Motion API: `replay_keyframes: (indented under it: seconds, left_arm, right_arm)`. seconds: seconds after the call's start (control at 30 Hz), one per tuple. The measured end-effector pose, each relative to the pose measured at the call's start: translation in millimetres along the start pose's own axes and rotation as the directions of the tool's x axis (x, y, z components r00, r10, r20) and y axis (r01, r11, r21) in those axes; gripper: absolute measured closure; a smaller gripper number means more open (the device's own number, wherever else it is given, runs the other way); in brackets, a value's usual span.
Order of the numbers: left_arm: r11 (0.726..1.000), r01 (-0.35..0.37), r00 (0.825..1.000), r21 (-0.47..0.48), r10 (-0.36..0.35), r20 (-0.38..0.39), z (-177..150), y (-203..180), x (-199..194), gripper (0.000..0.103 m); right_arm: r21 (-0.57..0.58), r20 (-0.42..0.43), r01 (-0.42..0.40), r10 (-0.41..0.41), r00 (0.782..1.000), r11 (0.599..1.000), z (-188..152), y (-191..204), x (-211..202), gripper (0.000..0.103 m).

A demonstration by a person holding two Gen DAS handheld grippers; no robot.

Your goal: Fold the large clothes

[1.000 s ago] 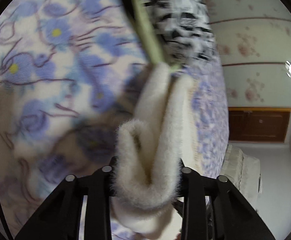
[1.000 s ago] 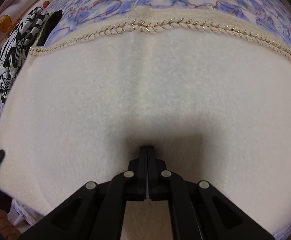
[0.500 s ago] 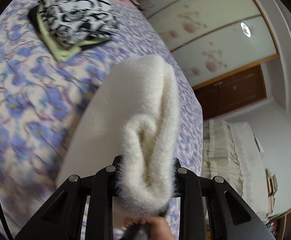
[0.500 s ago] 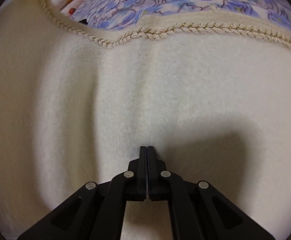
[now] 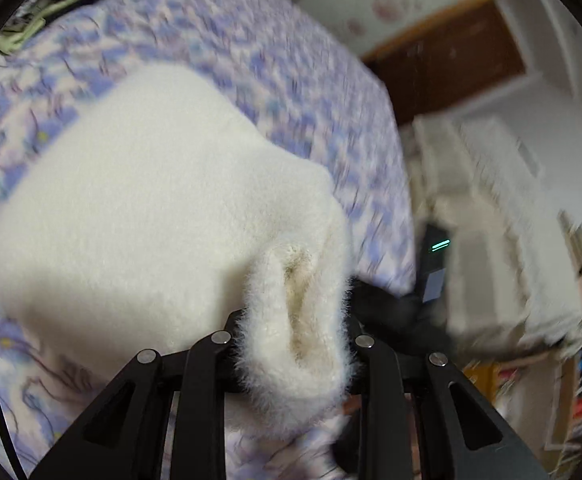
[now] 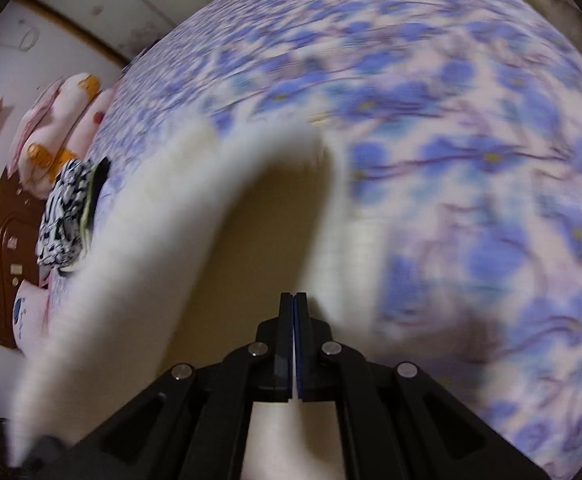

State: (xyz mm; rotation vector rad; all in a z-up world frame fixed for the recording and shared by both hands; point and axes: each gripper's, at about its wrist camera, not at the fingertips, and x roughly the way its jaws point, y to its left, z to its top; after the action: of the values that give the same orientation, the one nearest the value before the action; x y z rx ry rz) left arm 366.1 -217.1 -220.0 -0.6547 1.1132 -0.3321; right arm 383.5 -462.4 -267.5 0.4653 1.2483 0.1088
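Your left gripper (image 5: 291,344) is clamped on a bunched, rolled edge of a fluffy cream garment (image 5: 151,200). The bunch bulges up between the two fingers, and the rest of the cloth fans away from it, lifted above a bed covered in a blue-flowered sheet (image 5: 291,80).

Your right gripper (image 6: 294,344) has its fingers pressed together. A thin pale line shows between the pads, so it looks to be pinching a thin layer of the same garment (image 6: 195,248), though the blur makes this hard to confirm. From this side the cloth arches over the sheet (image 6: 471,160) as a raised fold, with shadow beneath it.

A folded black-and-white patterned garment (image 6: 65,212) lies near the head of the bed, beside pink pillows (image 6: 55,120), well apart from your work.

Both views are smeared by motion, so you appear to be mid-swing, carrying one side of the garment over.

To do this fold well, keep both grips firm and level with each other so the carried edge stays straight. Lower the cloth slowly onto the part lying on the bed, line up the edges, and release only once it rests flat, because thick pile tends to spring back and slide.
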Motion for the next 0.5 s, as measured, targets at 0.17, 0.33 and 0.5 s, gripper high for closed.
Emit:
replay_keyframes:
  seconds: [0.17,0.33,0.5]
  left_arm:
    - [0.967,-0.153,0.987,0.206,0.161,-0.023,-29,-18,37,0.078]
    - [0.957,-0.102,0.976,0.27,0.149,-0.159,-27,-18,54,0.037]
    - [0.887,-0.091,0.943,0.452,0.223,-0.248,-28,-42,40,0.028]
  right_arm:
    - [0.015,-0.001,0.055,-0.055,0.998,0.998,-16,-41,-28,0.103]
    - [0.058,-0.009,0.036,-0.035,0.999,0.998,-40,-55,-38,0.103]
    - [0.068,-0.012,-0.004,0.005,1.0,0.998,-43,-30,-35,0.103]
